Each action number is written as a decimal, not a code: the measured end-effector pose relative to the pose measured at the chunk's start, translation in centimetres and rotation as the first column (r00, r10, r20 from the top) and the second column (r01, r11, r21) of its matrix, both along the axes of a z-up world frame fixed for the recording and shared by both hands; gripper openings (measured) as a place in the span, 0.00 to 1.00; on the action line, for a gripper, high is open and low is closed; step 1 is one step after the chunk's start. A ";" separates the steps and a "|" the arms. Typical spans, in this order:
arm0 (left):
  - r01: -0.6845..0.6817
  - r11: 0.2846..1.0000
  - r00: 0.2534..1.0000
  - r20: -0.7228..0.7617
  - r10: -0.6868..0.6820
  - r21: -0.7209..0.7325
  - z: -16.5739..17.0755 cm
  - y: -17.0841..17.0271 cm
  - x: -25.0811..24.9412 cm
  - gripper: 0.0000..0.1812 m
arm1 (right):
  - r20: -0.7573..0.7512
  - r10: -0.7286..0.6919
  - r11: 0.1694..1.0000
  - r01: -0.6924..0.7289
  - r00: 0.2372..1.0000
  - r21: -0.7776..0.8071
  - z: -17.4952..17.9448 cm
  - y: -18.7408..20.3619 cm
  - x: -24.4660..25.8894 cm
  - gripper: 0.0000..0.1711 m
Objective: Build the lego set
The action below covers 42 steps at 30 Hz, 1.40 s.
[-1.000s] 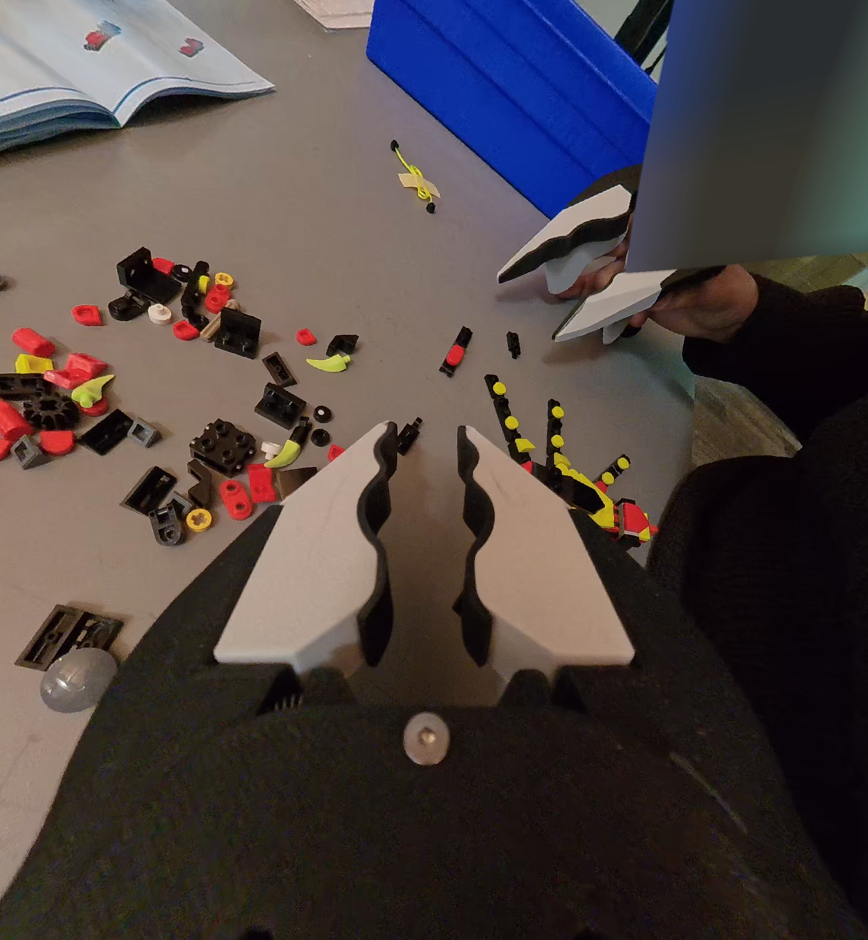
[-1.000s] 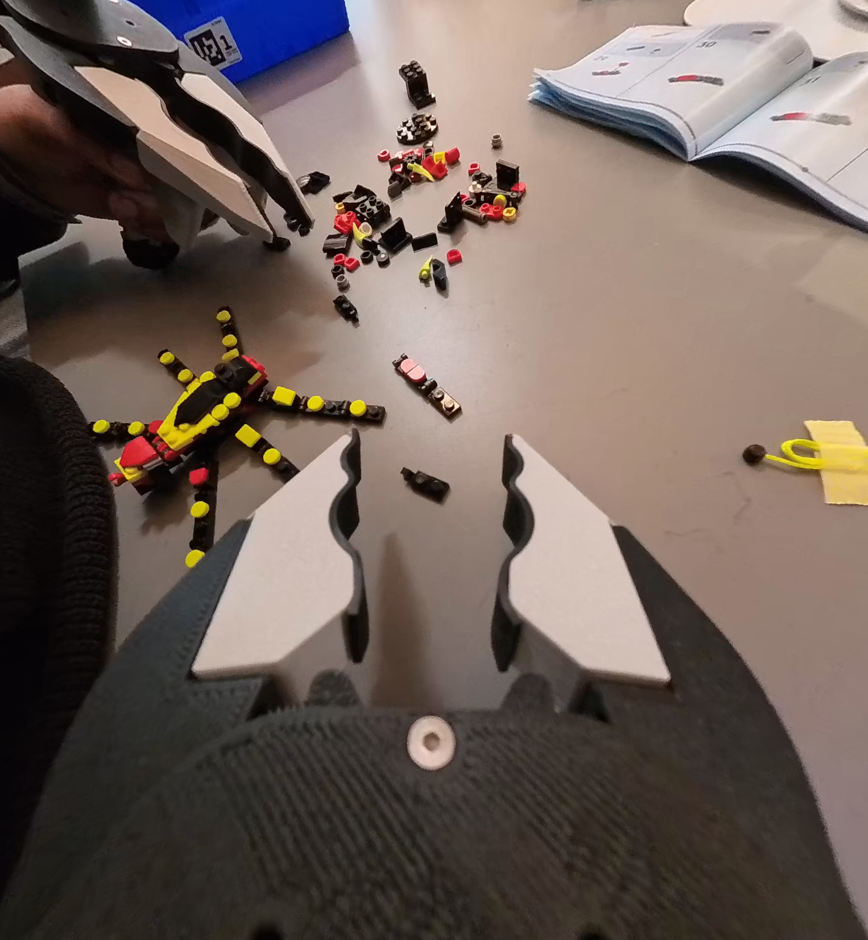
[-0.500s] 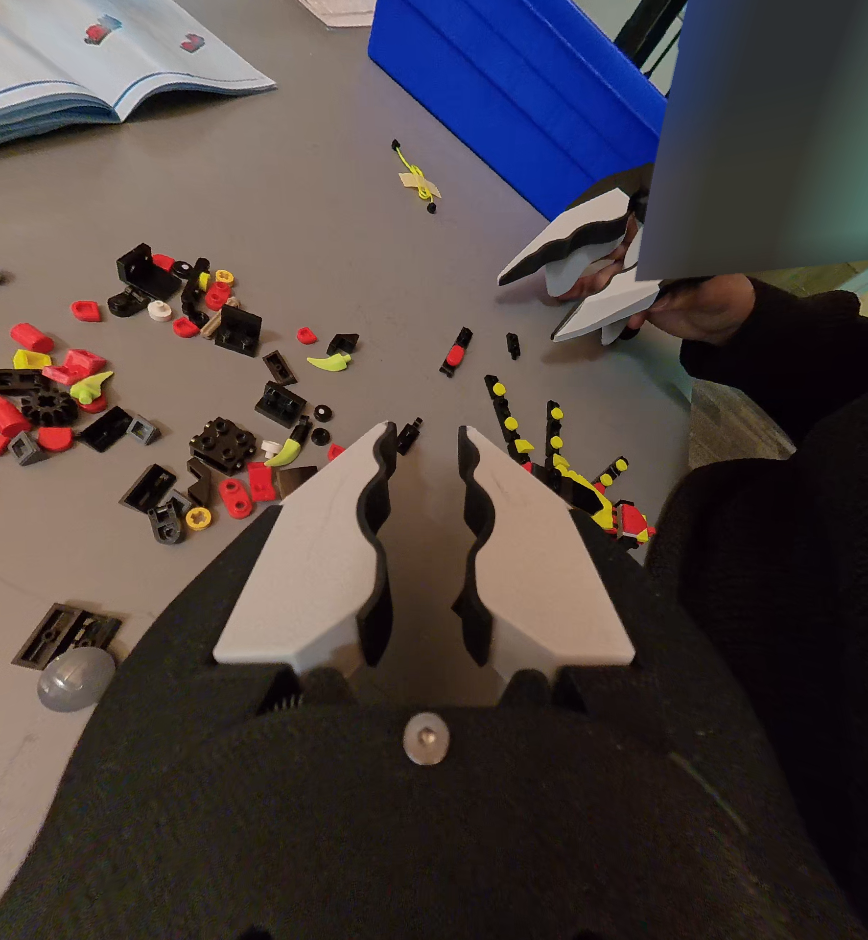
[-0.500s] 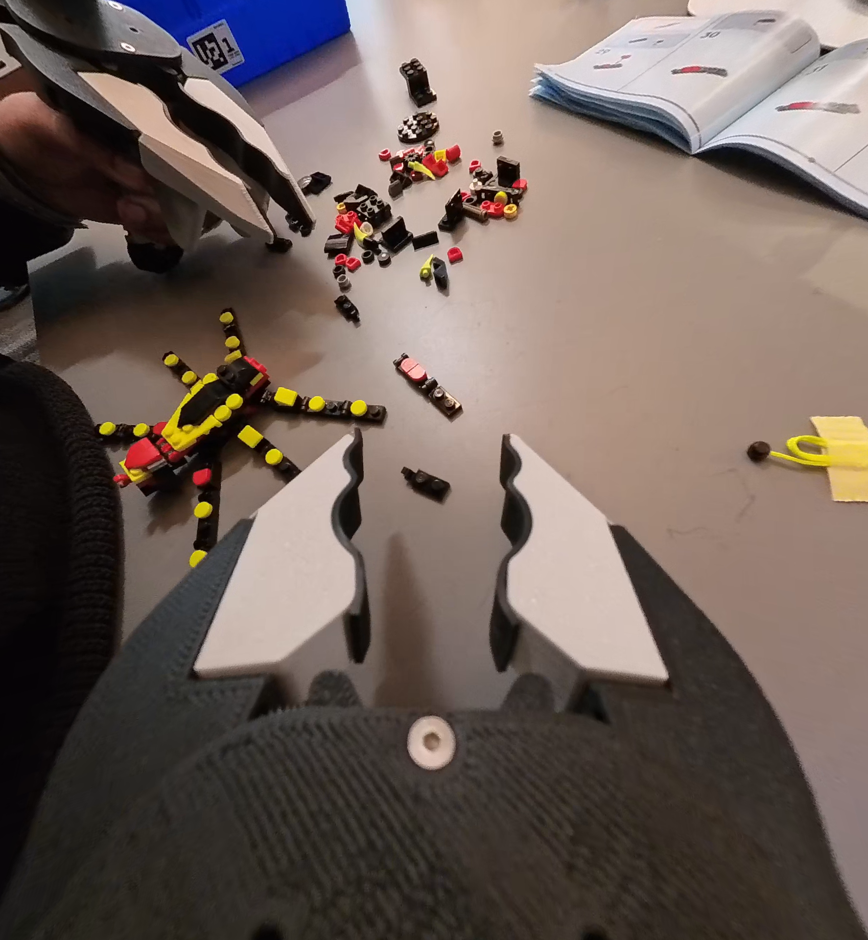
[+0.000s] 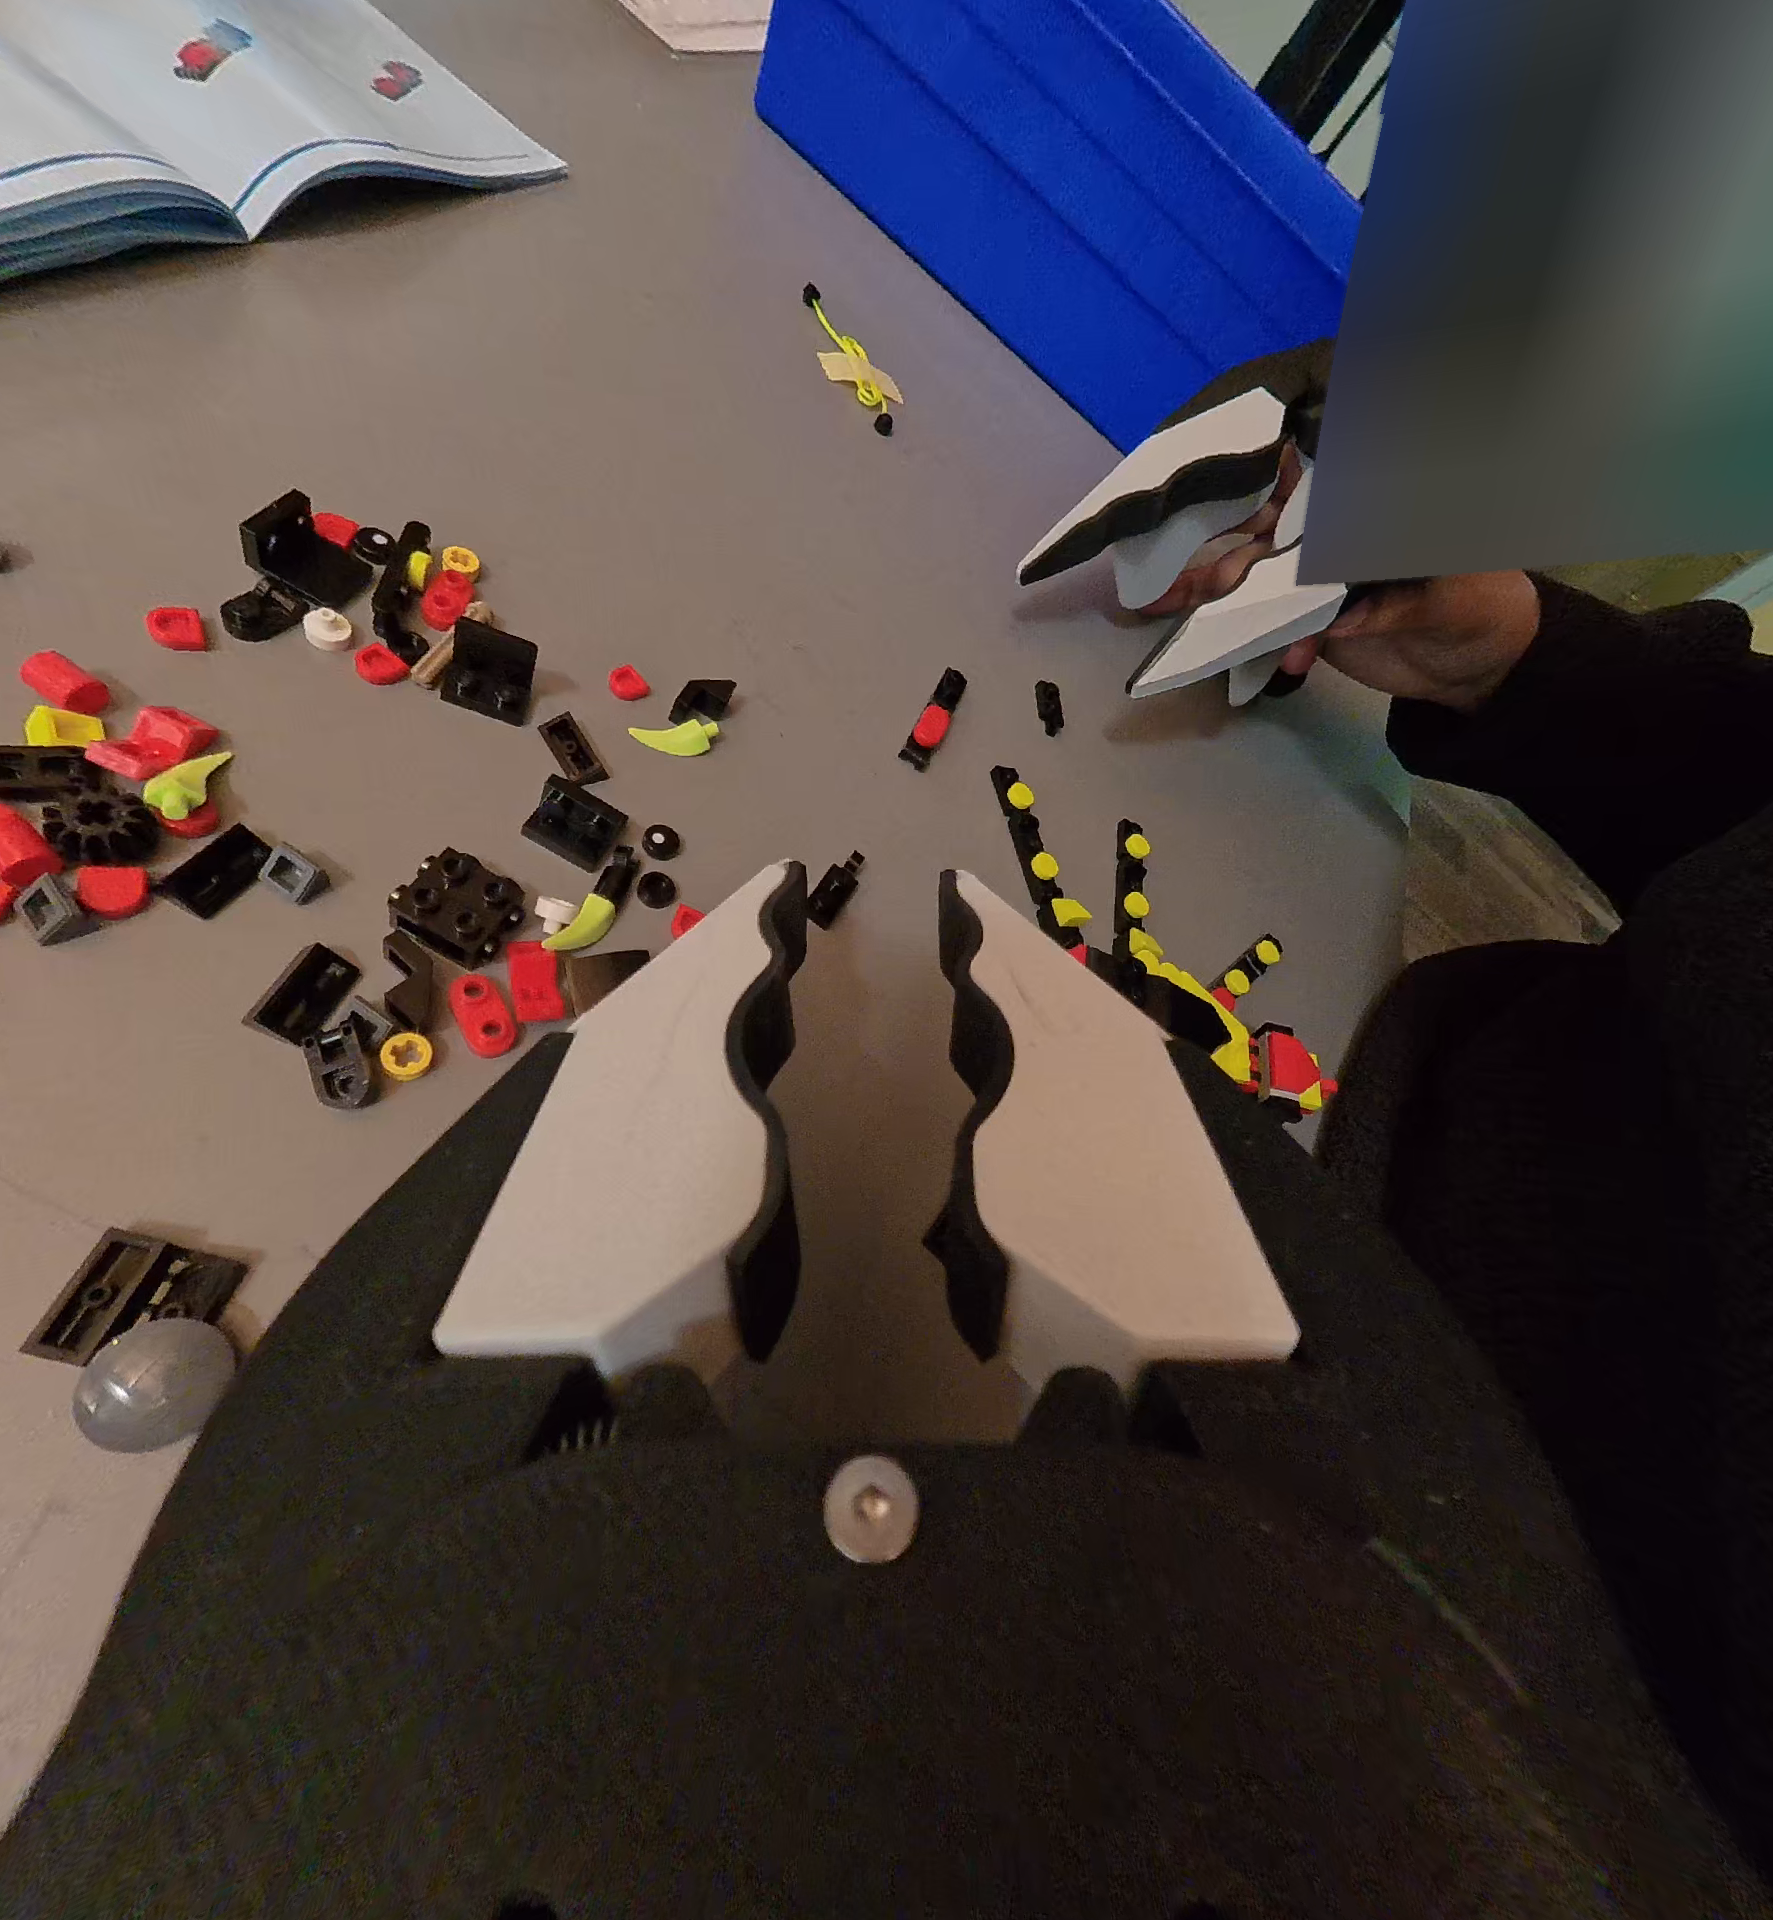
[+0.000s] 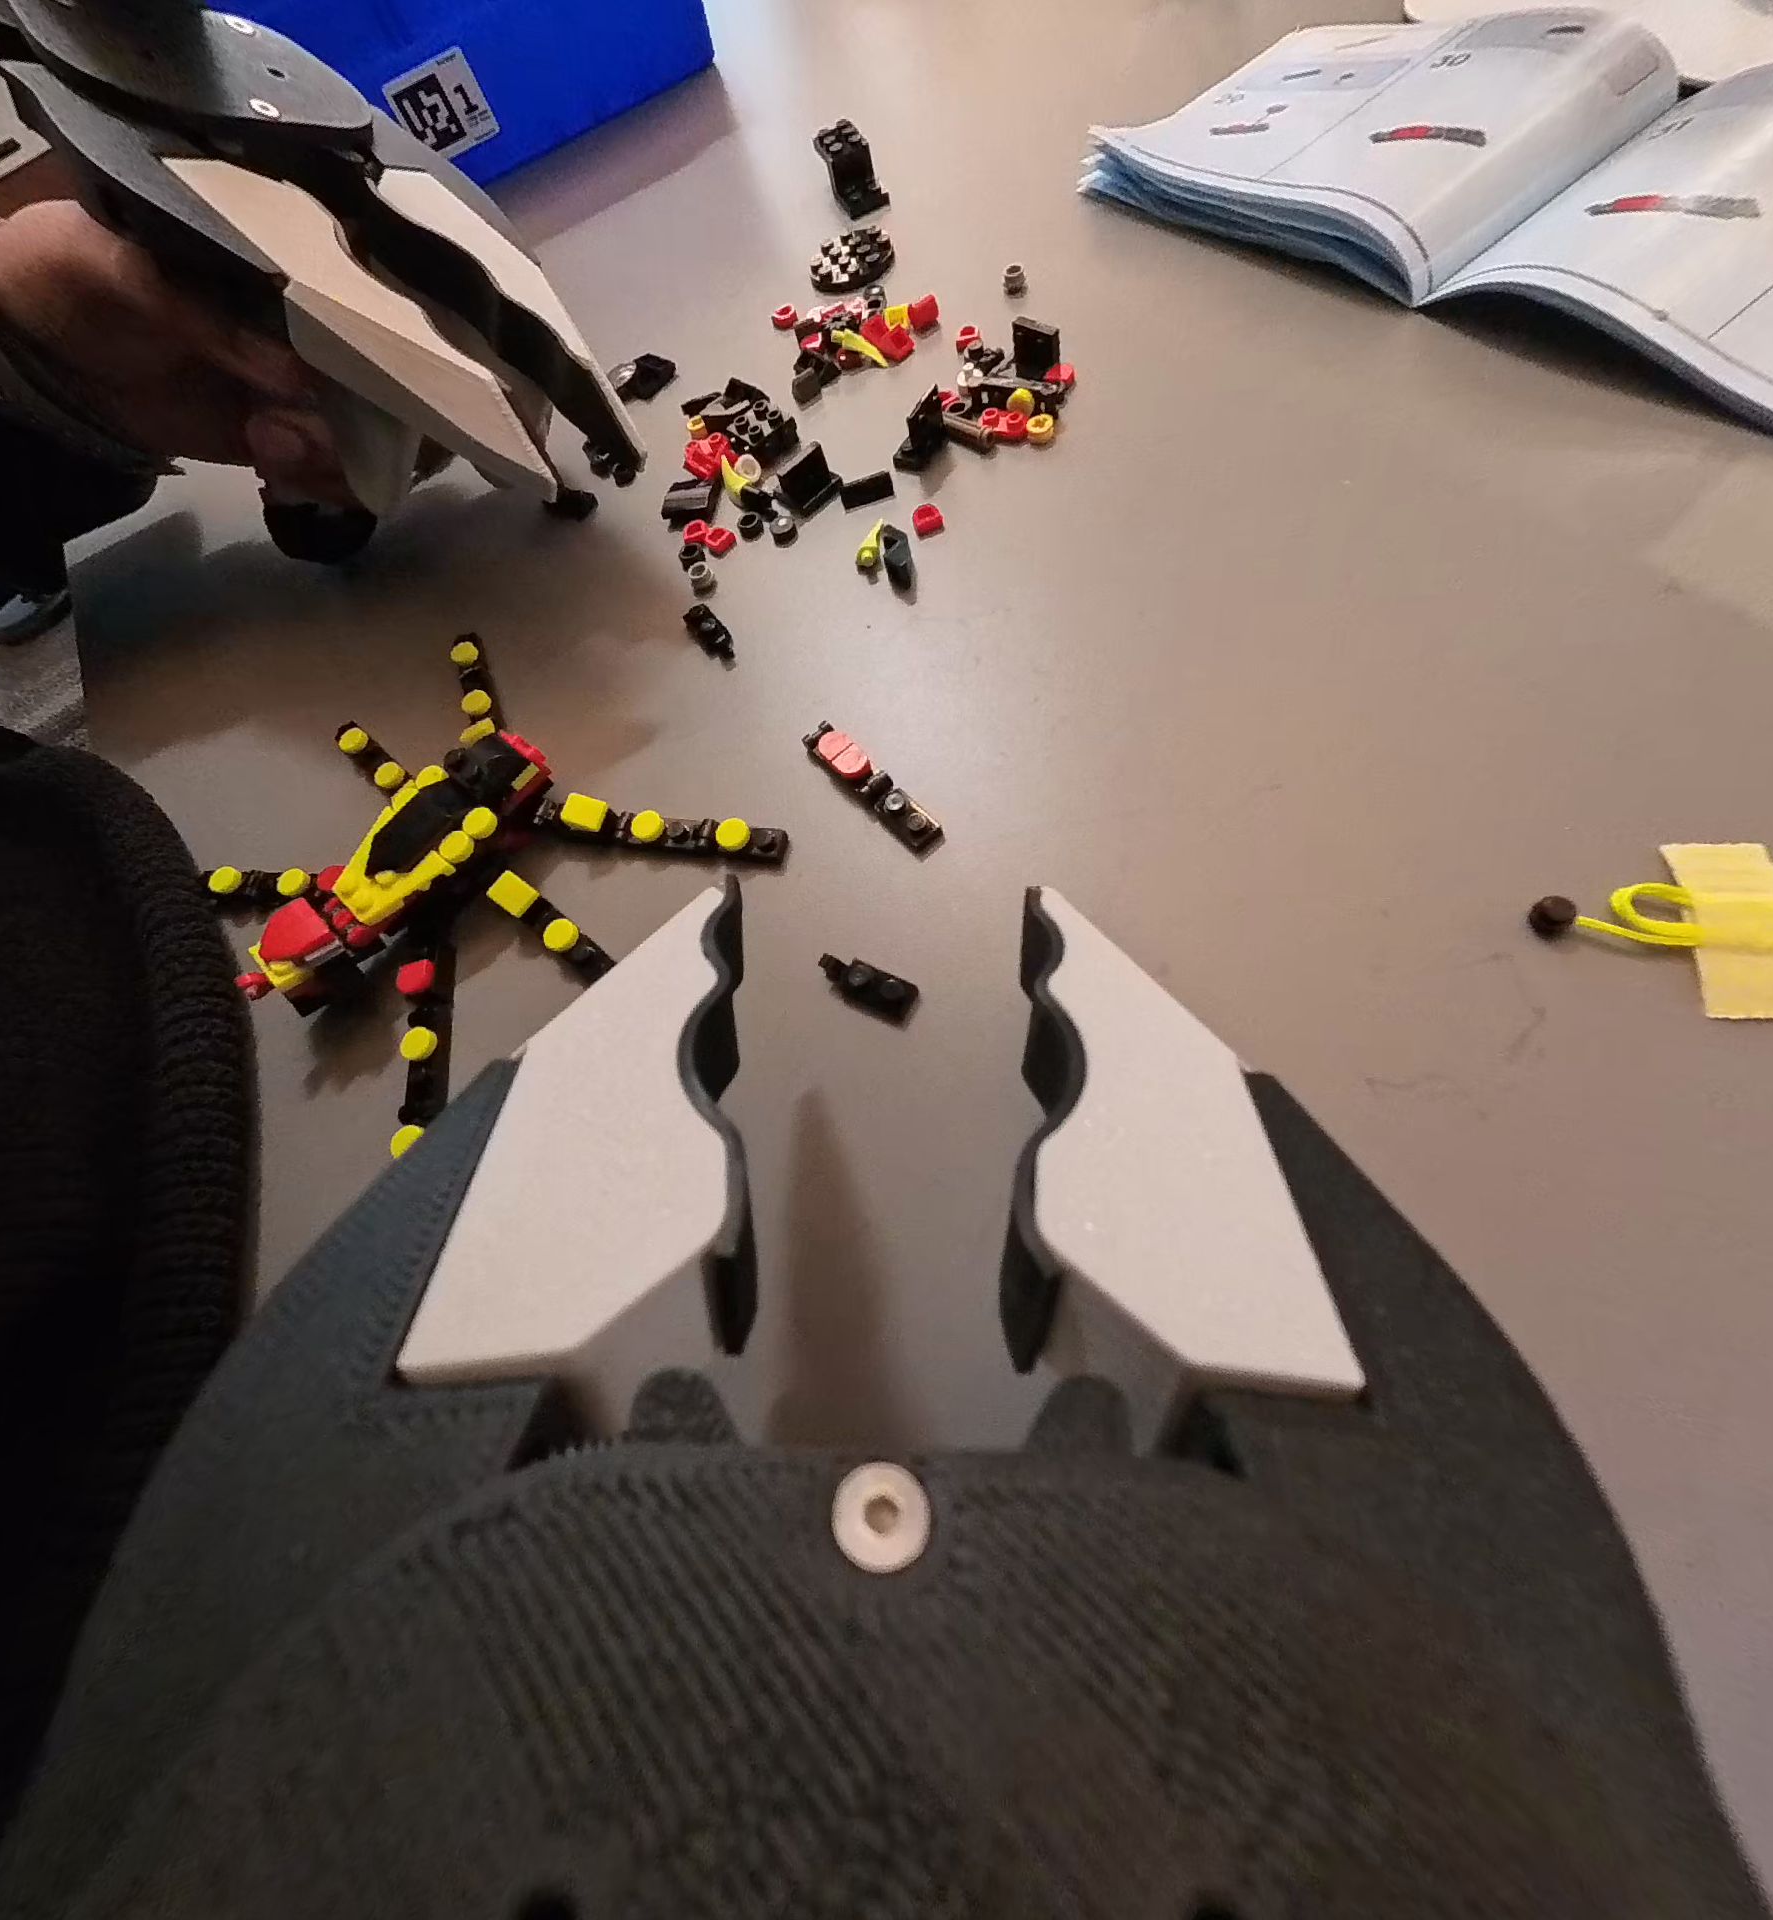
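A half-built black, yellow and red spider model (image 6: pixel 425 842) lies on the grey table (image 6: pixel 1277 644), left of my right gripper; it also shows in the left wrist view (image 5: pixel 1162 966). My right gripper (image 6: pixel 877 899) is open and empty, with a small black piece (image 6: pixel 869 985) on the table between its fingertips. A black strip with a red tile (image 6: pixel 869 784) lies just beyond. My left gripper (image 5: pixel 866 883) is open and empty, with a small black piece (image 5: pixel 833 888) by its left fingertip. In the right wrist view the left gripper (image 6: pixel 591 457) hovers by the loose pile (image 6: pixel 840 416).
Loose red, black and yellow pieces (image 5: pixel 238 790) are scattered left of my left gripper. An open instruction booklet (image 6: pixel 1505 177) lies far right. A blue bin (image 5: pixel 1048 187) stands at the back. A taped yellow string (image 6: pixel 1734 925) lies to the right. A grey dome (image 5: pixel 149 1382) sits near left. Some 15 centimeters of space lies between my two pairs of fingers.
Both grippers have stayed open and almost still. The views have shifted only slightly.
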<state>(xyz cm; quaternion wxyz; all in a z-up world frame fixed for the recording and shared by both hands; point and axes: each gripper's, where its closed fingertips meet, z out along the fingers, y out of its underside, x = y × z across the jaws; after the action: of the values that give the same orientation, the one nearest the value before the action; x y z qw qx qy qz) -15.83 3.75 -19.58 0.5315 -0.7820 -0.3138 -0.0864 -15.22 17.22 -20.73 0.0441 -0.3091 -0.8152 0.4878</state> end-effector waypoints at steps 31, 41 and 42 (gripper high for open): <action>-0.001 1.000 1.000 0.009 0.001 0.000 -0.1 0.0 0.0 0.14 | 0.012 -0.014 1.000 0.014 1.000 -0.015 0.1 0.2 -0.2 0.32; -0.001 1.000 1.000 0.011 0.001 0.000 -0.1 0.0 0.0 0.14 | 0.009 -0.005 0.999 0.005 1.000 0.040 -0.6 0.0 0.0 0.34; -0.001 1.000 1.000 0.012 0.001 0.001 -0.1 0.0 0.0 0.14 | 0.012 -0.003 0.999 0.002 1.000 0.050 -0.8 0.0 0.0 0.34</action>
<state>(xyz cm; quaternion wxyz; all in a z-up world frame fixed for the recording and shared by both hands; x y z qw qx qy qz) -15.87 3.72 -19.67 0.5299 -0.7811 -0.3175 -0.0908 -15.19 17.17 -21.52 0.0473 -0.3119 -0.8270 0.4654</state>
